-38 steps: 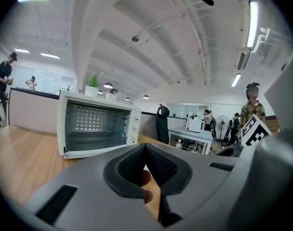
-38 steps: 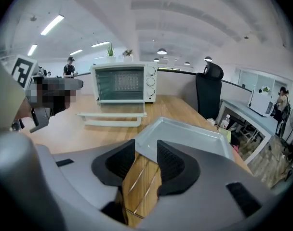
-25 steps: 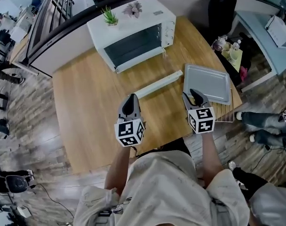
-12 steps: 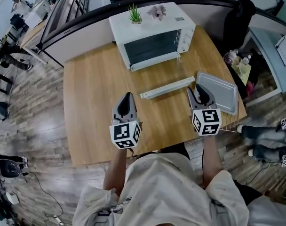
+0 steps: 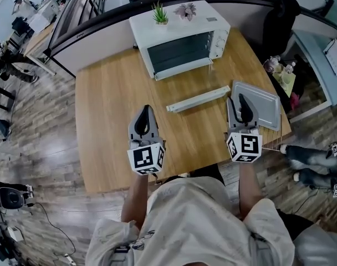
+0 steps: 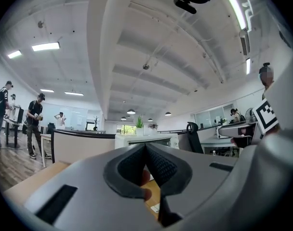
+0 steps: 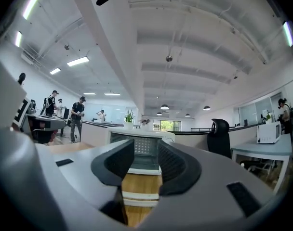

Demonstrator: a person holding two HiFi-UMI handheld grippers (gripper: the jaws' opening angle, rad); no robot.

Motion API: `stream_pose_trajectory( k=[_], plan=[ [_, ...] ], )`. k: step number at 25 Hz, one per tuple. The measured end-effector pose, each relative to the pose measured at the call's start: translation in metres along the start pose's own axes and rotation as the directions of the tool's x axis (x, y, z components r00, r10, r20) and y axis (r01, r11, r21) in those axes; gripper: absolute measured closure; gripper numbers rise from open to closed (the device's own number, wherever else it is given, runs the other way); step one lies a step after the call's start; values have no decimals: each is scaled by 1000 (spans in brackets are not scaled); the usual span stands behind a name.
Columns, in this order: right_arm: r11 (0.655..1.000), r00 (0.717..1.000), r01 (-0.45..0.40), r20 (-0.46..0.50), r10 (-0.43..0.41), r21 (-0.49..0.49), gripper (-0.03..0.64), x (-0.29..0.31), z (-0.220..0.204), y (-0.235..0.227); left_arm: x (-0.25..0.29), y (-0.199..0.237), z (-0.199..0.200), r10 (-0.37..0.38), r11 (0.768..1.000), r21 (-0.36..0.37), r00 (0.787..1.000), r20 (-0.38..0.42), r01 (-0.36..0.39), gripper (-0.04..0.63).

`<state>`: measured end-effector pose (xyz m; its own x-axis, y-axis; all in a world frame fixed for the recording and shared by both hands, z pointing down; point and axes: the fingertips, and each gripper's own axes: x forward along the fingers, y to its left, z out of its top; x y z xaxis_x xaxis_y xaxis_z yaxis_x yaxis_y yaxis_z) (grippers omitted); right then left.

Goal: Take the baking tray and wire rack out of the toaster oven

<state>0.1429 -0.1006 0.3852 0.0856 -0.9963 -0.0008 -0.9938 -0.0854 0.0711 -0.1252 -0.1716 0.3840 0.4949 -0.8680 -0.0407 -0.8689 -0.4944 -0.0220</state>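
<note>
Both grippers lifted, tray already out on the table
Since a second ago the left gripper (image 5: 146, 114) and right gripper (image 5: 243, 100) have risen; the right now shows over the near-left corner of the baking tray (image 5: 264, 101), which lies at the right edge of the table (image 5: 107, 110). Left jaws meet, empty; right jaws stand partly apart (nothing between). A long white strip (image 5: 199, 99) lies between them and the far toaster oven (image 5: 182, 32)
</note>
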Motion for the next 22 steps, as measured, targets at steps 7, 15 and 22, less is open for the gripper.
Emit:
stream_pose_trajectory(
  k=[7,15,22],
  plan=[
    [1000,1000,1,-14,-1,4,448,-7,-2,-2,-1,-8,3,-19,1000,-5,1000,9,20,581],
    [1000,999,0,-38,0,4,451,-12,-10,-2,-4,-15,-2,-28,1000,-11,1000,-1,28,581],
    [1000,999,-2,-40,3,14,469,-13,-11,-2,-3,-20,-3,-31,999,-16,999,-5,31,581]
  ],
)
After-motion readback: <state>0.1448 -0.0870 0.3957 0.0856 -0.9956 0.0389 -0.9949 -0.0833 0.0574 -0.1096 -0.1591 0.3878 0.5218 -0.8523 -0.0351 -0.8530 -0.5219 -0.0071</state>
